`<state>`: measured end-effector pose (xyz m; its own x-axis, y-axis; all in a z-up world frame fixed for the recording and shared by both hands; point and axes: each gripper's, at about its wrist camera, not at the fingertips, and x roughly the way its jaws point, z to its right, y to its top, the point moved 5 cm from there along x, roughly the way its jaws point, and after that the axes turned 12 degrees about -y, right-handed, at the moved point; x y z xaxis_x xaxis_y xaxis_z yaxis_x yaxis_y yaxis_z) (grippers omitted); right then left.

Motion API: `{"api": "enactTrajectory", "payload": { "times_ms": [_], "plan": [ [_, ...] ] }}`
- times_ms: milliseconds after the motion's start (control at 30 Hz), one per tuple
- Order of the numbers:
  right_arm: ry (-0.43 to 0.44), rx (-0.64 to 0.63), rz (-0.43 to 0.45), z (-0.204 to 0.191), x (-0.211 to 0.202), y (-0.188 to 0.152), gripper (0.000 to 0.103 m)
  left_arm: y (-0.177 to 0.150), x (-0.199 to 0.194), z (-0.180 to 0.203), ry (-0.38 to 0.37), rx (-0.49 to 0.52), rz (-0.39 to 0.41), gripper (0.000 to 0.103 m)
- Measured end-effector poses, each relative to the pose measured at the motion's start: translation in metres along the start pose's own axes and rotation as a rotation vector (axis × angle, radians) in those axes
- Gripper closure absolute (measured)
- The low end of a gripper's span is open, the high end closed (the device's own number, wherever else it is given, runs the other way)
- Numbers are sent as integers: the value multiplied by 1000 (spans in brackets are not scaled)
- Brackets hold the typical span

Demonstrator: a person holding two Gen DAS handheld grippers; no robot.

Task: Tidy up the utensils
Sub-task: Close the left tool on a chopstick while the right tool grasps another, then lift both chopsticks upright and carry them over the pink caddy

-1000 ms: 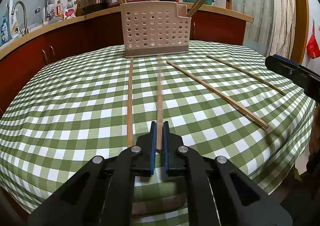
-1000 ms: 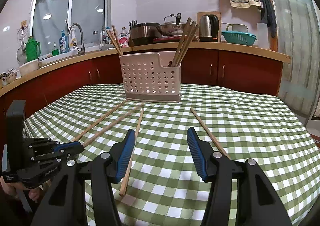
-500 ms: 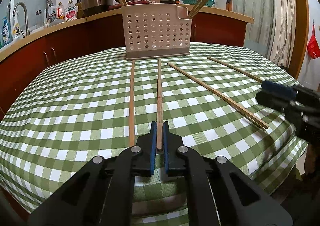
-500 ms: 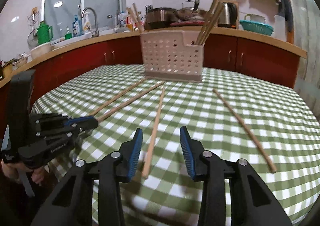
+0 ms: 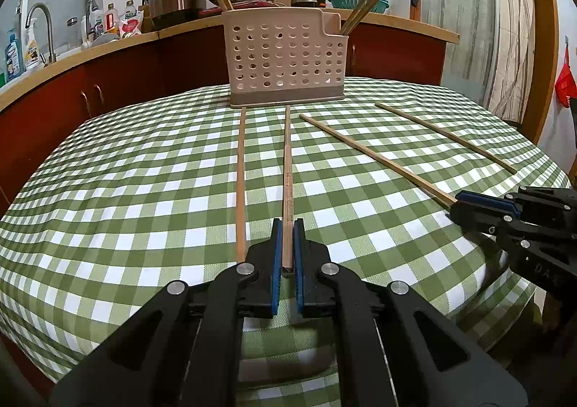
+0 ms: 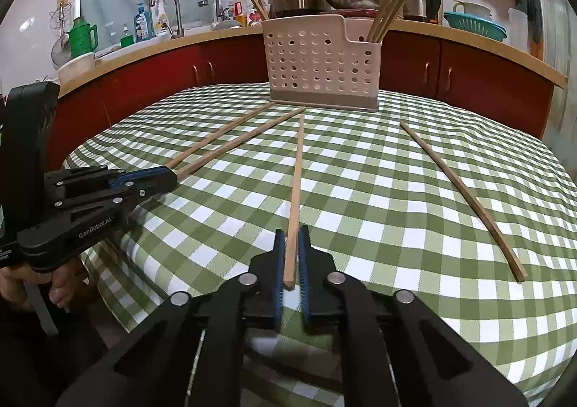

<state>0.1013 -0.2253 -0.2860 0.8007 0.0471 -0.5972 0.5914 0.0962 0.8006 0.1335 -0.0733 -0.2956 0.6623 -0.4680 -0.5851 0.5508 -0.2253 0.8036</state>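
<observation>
Both clamped: left gripper [image 5: 285, 239] pinches the near end of one chopstick [image 5: 287, 169], right gripper [image 6: 292, 250] pinches another chopstick [image 6: 296, 187]. Two loose chopsticks [image 5: 240, 176] [image 6: 461, 190] lie flat on the checked tablecloth [image 5: 144, 190]. Perforated holder [image 5: 285, 57] stands at the far edge.

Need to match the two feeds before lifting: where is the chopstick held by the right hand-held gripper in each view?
Left wrist view: the chopstick runs diagonally at right-centre, its near end in the right hand-held gripper.
Right wrist view: bottom centre, running straight ahead.
Shared landmark: the perforated utensil holder.
</observation>
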Motion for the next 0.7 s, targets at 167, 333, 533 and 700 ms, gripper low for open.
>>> {"api": "enactTrajectory", "payload": {
  "times_ms": [167, 333, 533, 700],
  "plan": [
    [-16, 20, 21, 7, -8, 3, 97, 4, -5, 1, 1, 0, 18, 96],
    [-36, 44, 61, 15, -19, 12, 97, 15, -19, 1, 5, -2, 62, 96],
    [-56, 73, 127, 27, -38, 30, 97, 32, -37, 3, 6, 2, 119, 96],
    [-71, 84, 189, 34, -55, 48, 97, 47, -53, 5, 10, 10, 169, 96]
  ]
}}
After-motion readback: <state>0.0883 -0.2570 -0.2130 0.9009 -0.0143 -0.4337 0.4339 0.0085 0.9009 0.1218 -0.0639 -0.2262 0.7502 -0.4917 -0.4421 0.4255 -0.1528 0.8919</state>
